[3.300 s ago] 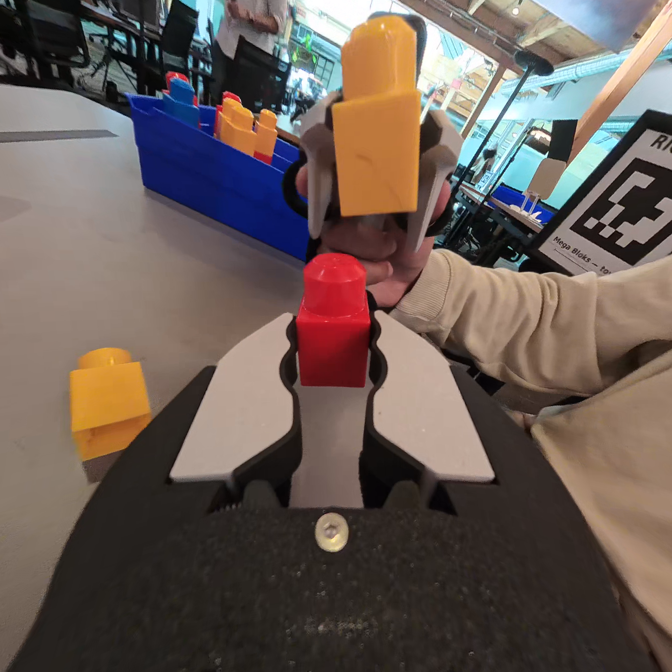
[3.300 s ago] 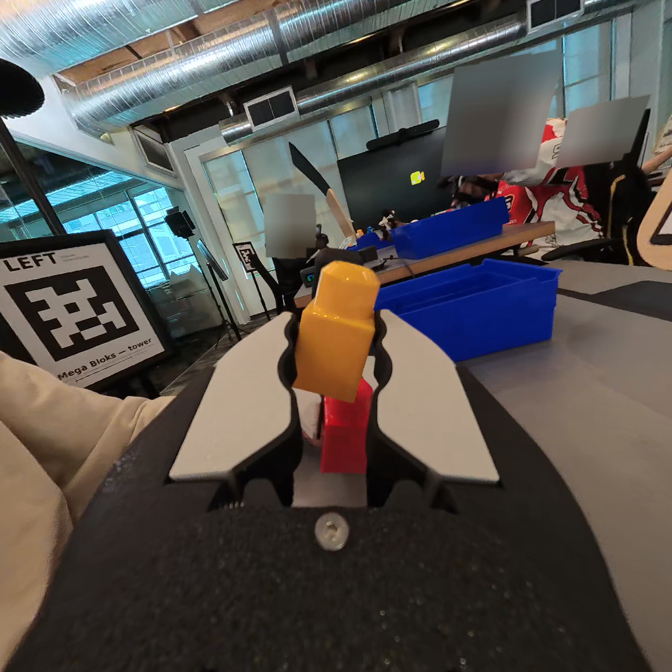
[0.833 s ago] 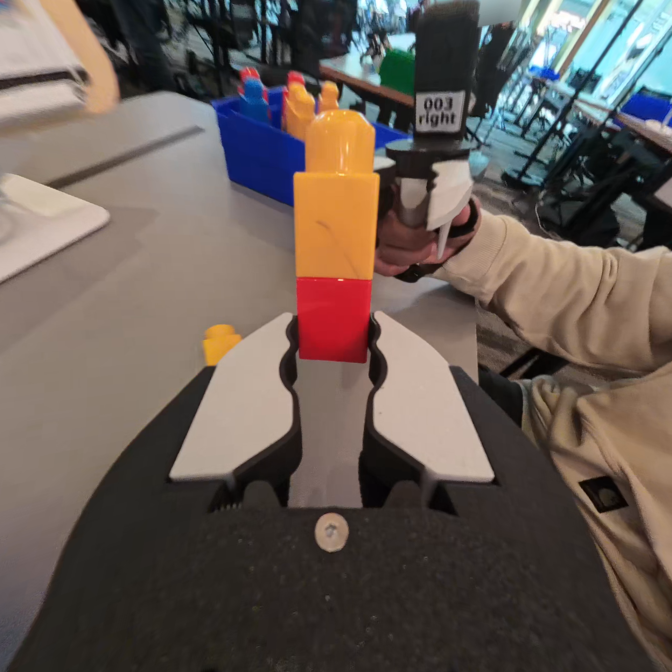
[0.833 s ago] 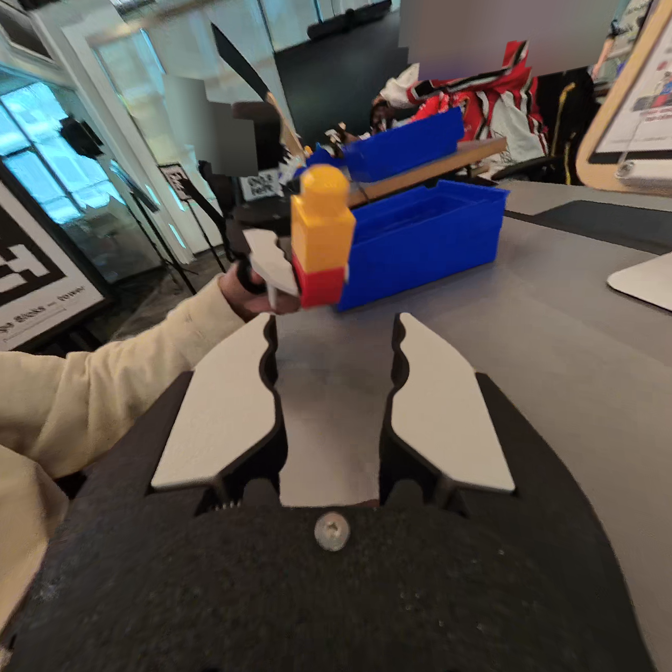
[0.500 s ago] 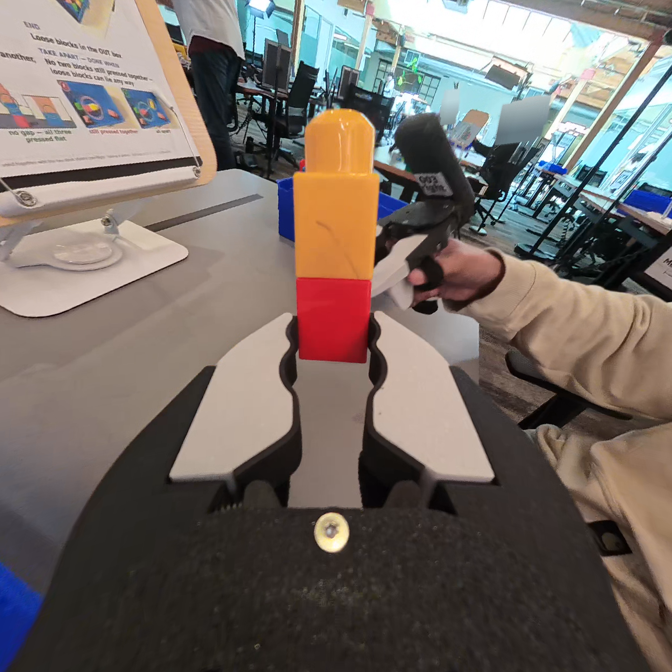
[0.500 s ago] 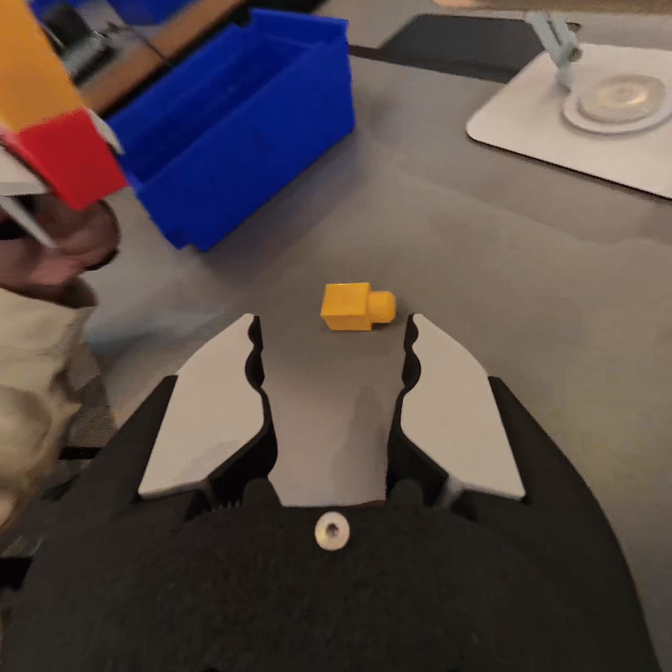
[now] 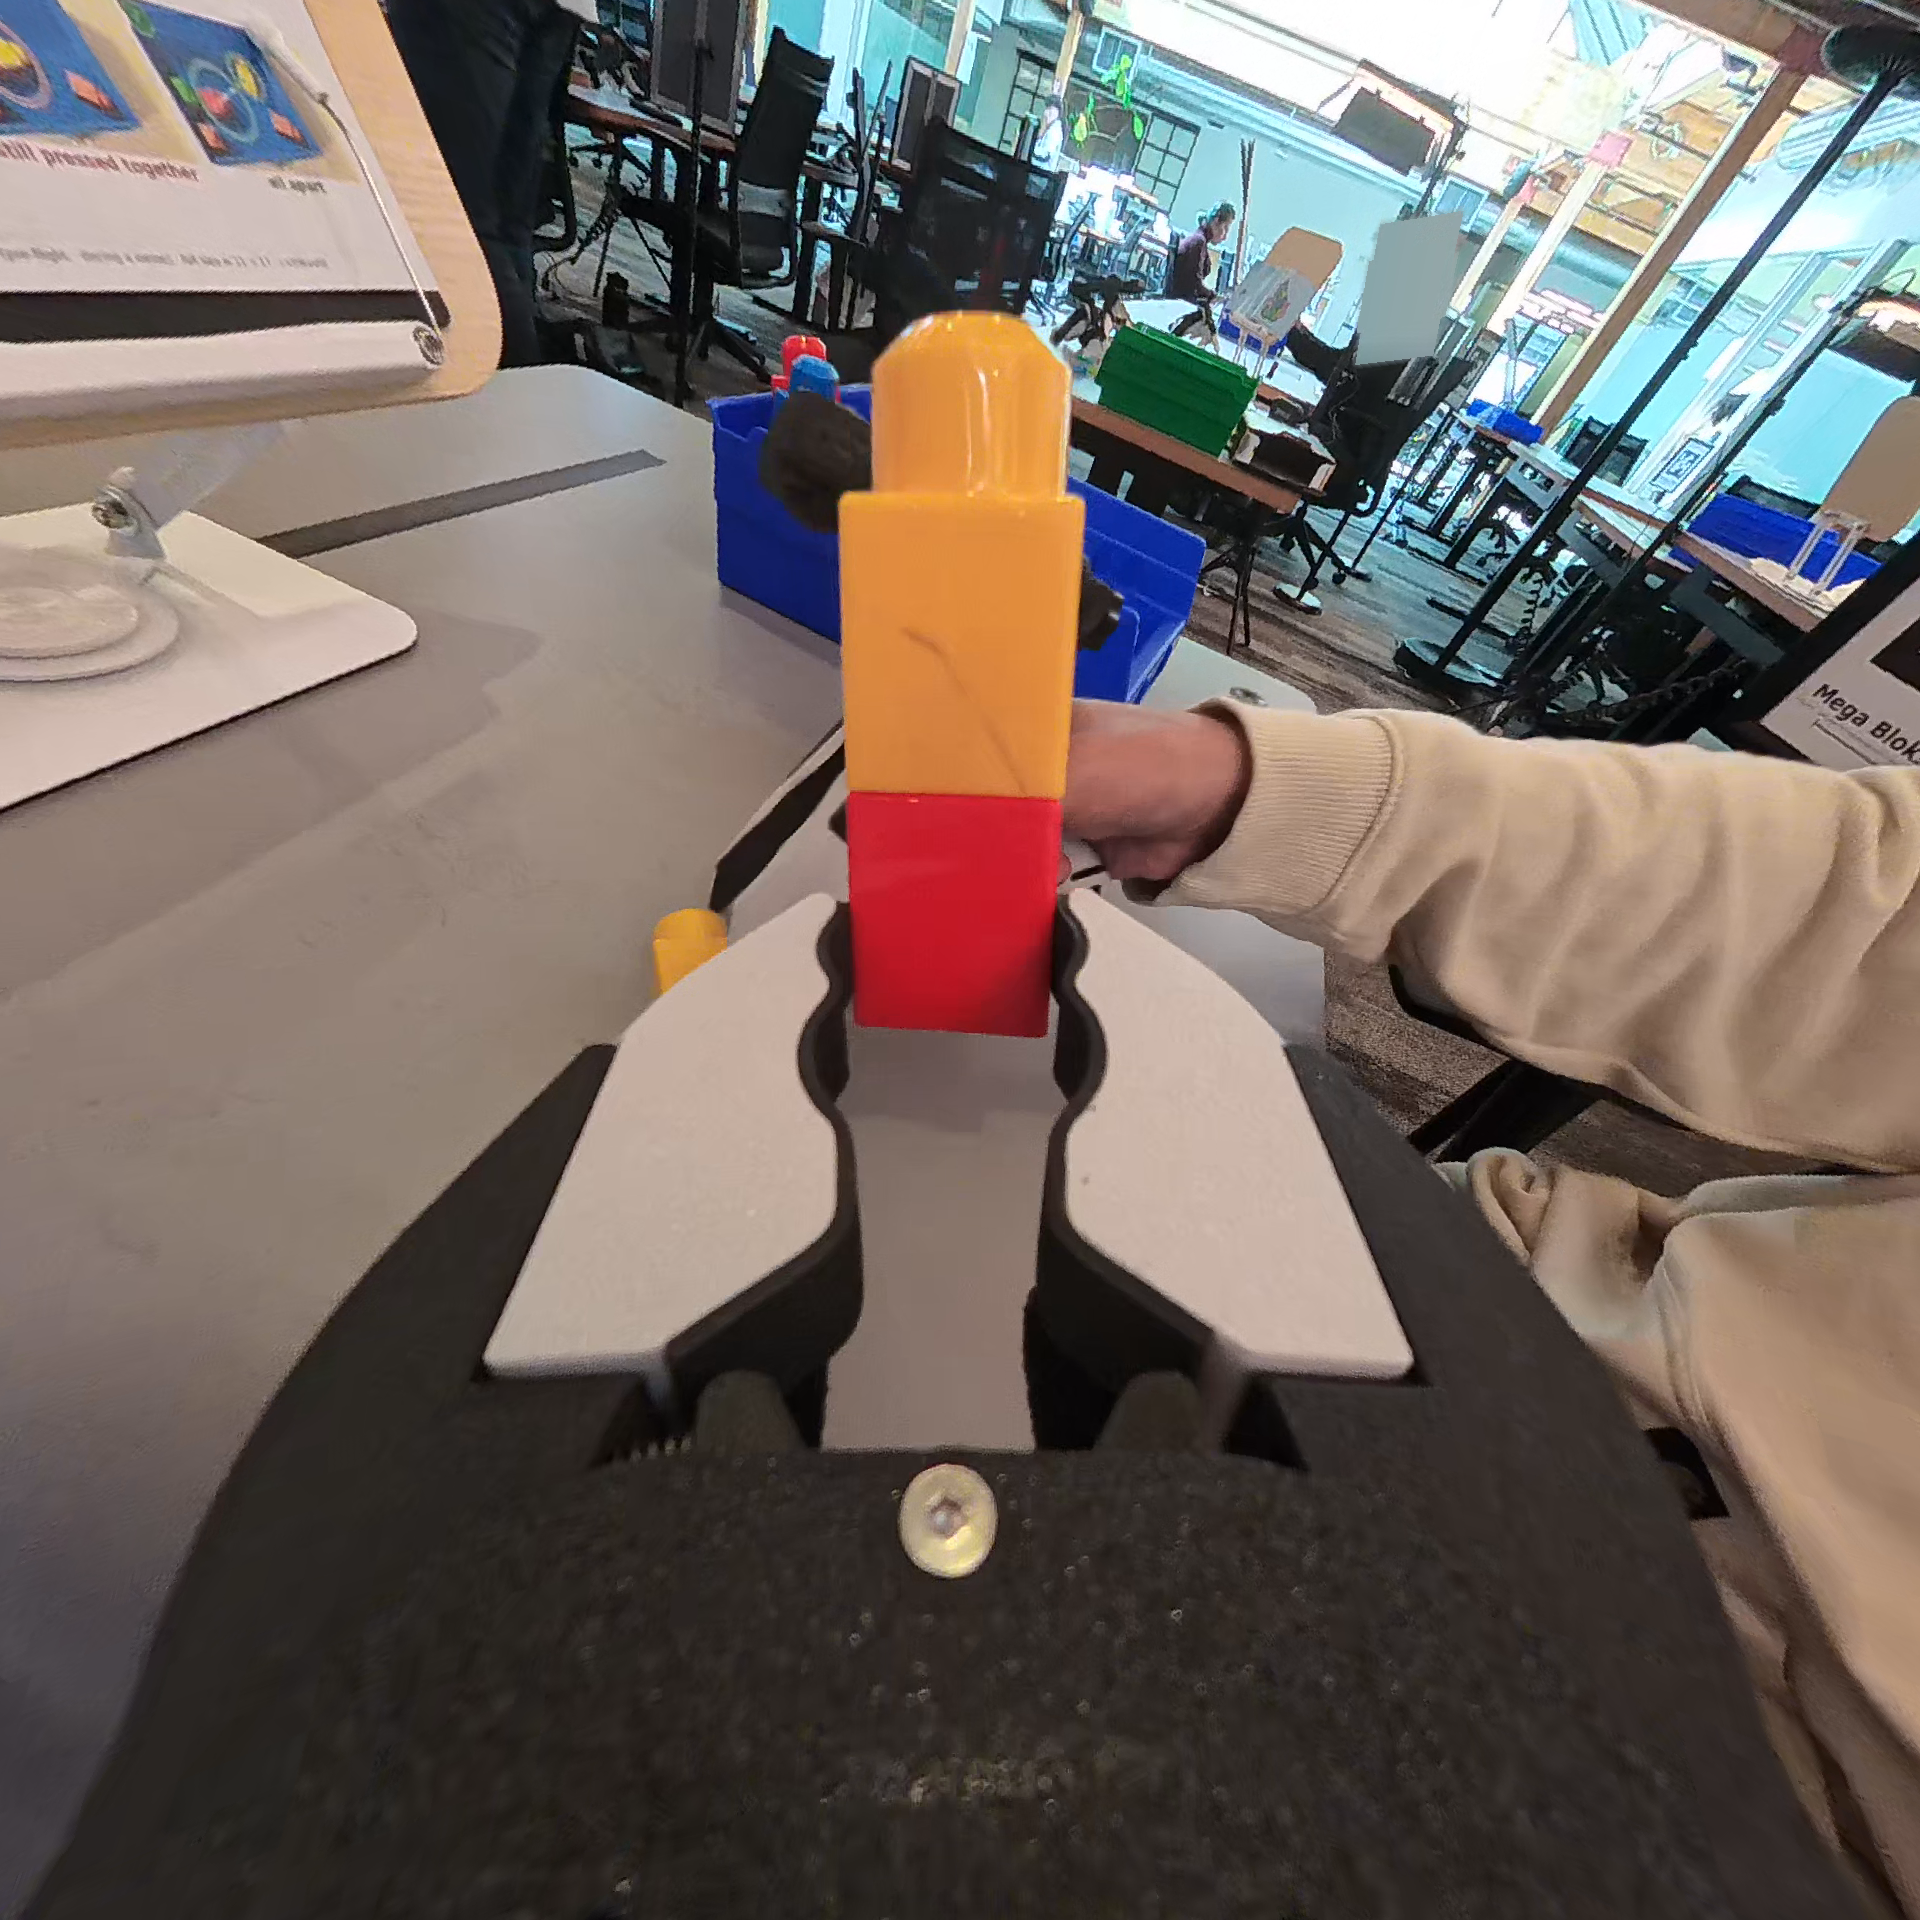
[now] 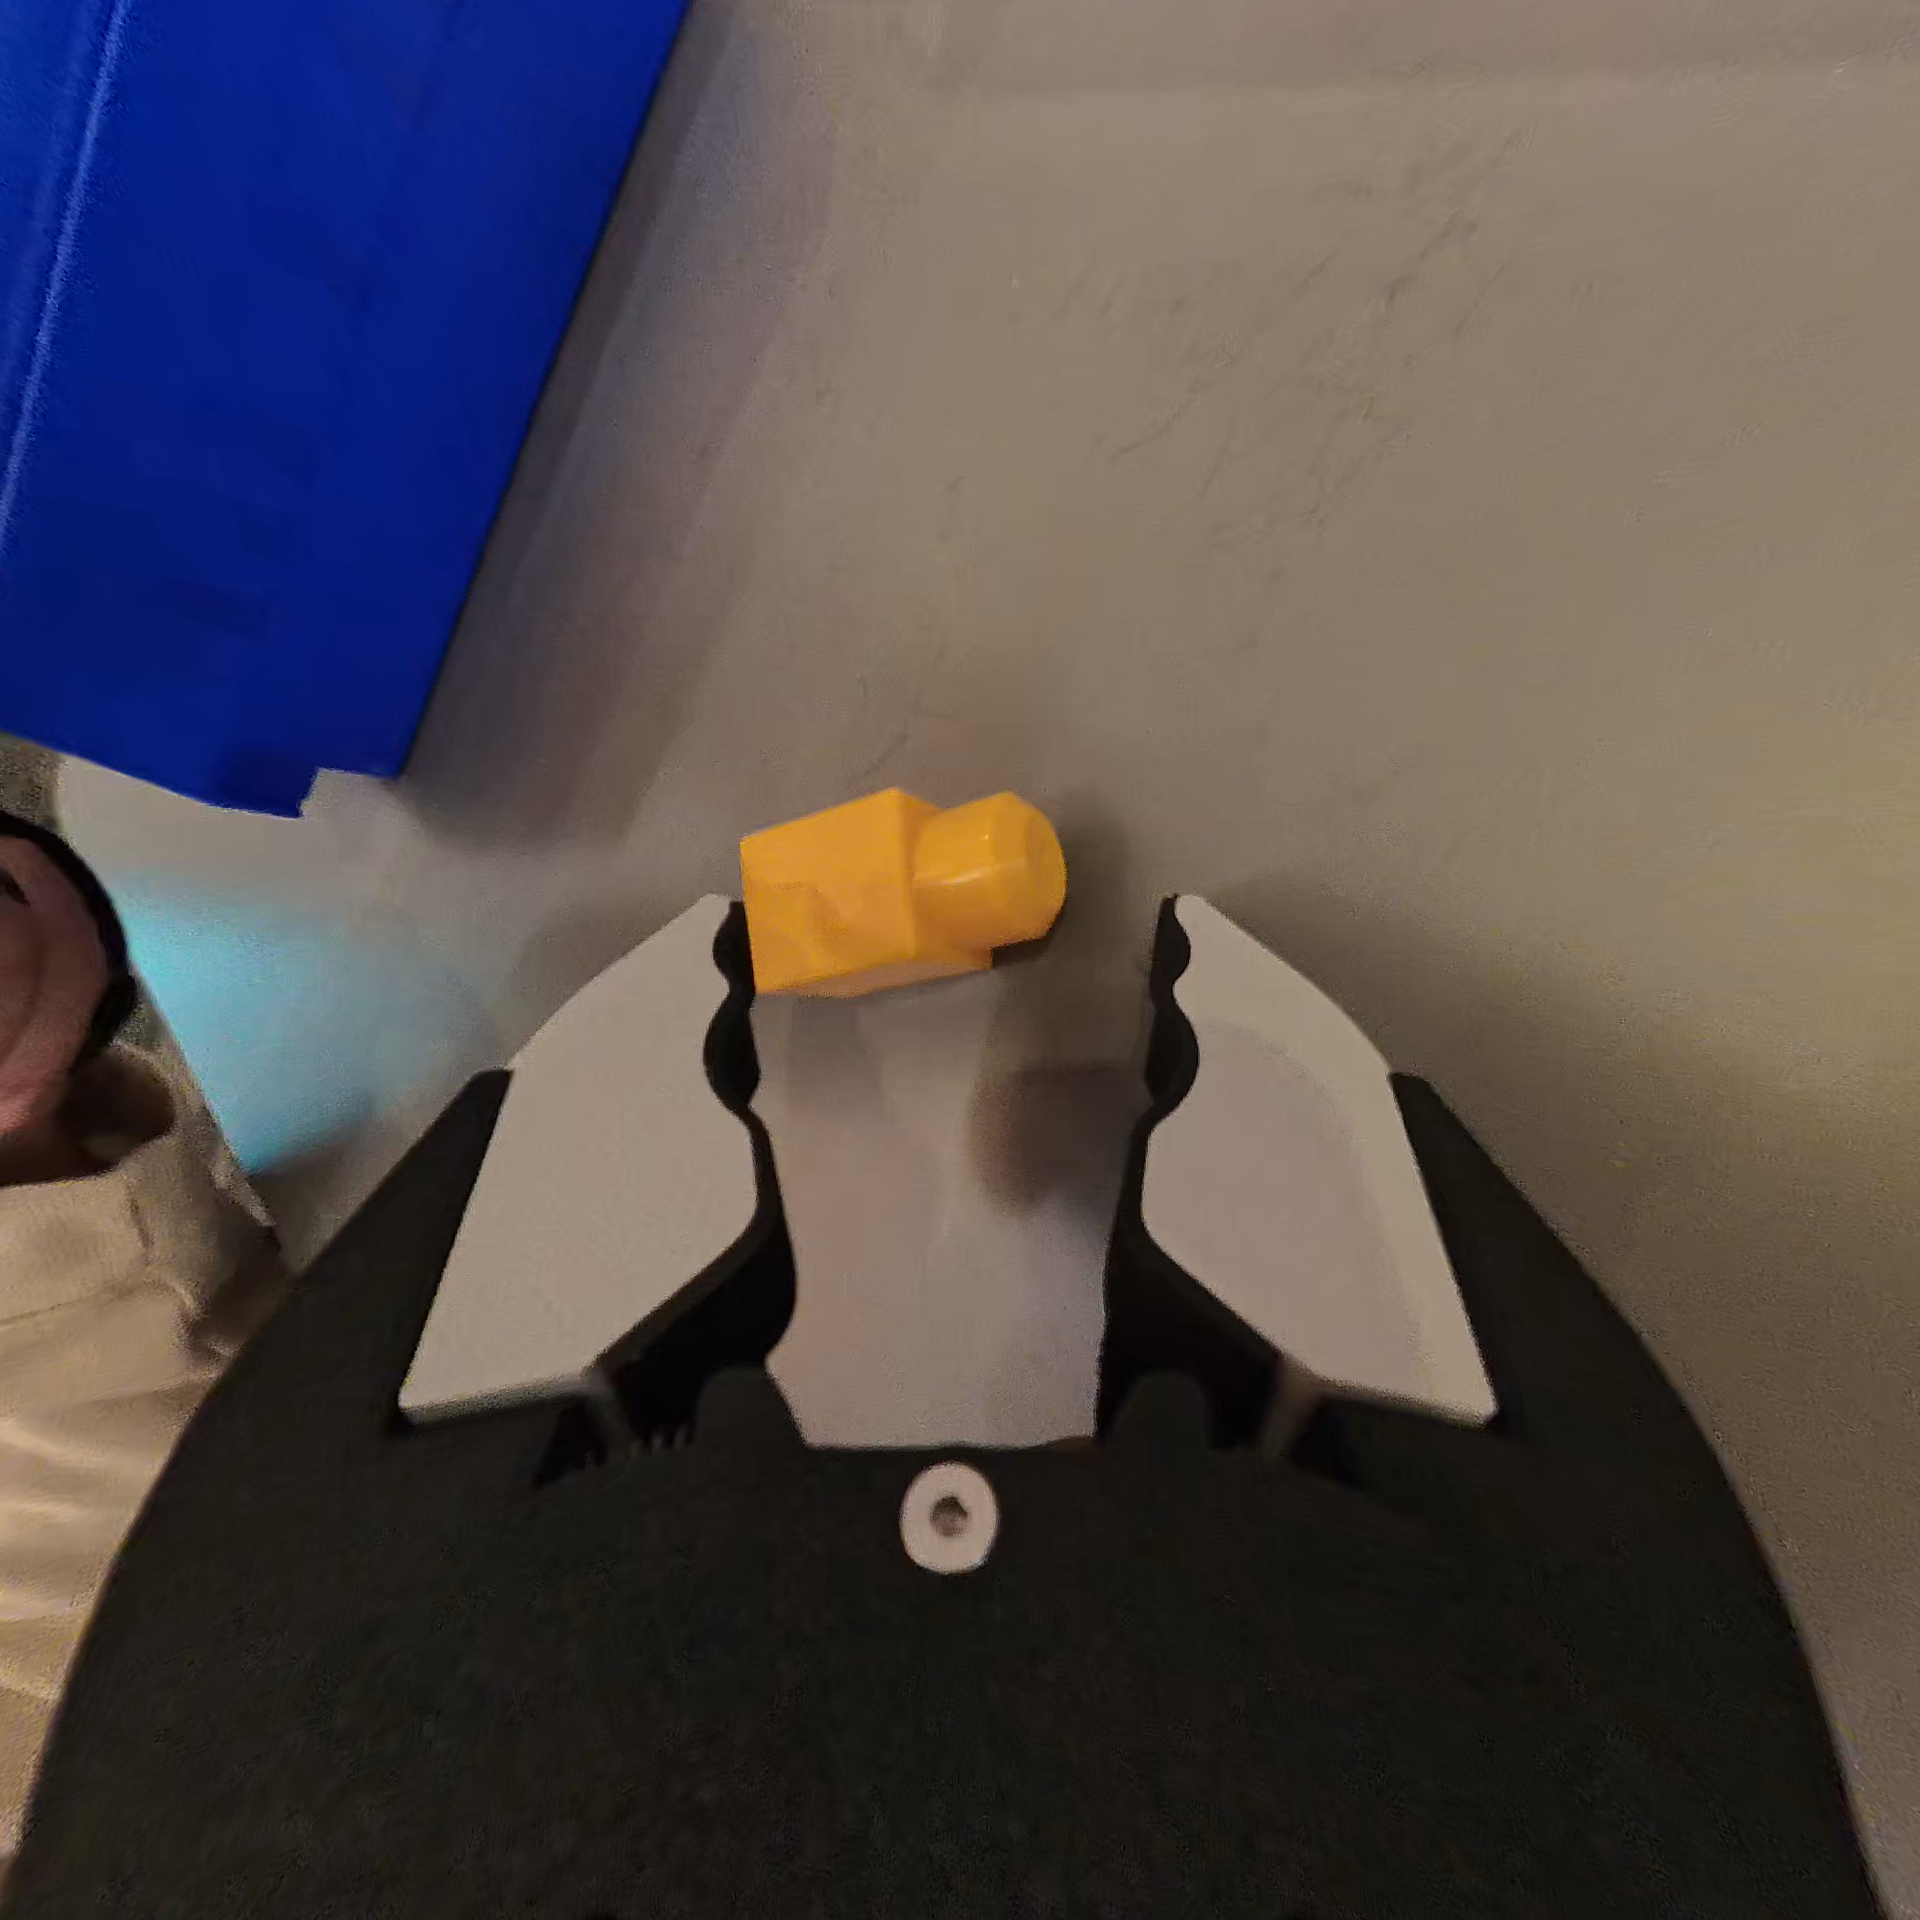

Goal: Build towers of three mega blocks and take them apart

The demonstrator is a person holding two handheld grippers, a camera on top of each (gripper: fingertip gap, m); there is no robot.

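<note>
Grey table [image 8: 1351,520], yellow block [image 8: 894,904] lying just ahead of the spread right gripper [image 8: 951,935].
Red block [image 7: 951,914], topped with a yellow one, is pinched by the left gripper [image 7: 951,966].

Your two-block stack stands upright: a yellow block [image 7: 956,644] pressed onto a red block [image 7: 951,914]. A third yellow block [image 8: 899,906] lies on its side on your grey table [image 8: 1455,520], stud pointing right.

yellow blocks [image 7: 956,644]: 2 | red block [image 7: 951,914]: 1 | blue bin [image 8: 208,364]: 1 | bin's blocks: roughly 2, blurred

Grey tabletop [image 7: 312,935], black office chairs [image 7: 769,156], wooden-topped desks [image 7: 1174,436], bright windows [image 7: 1299,42] beyond.
</note>
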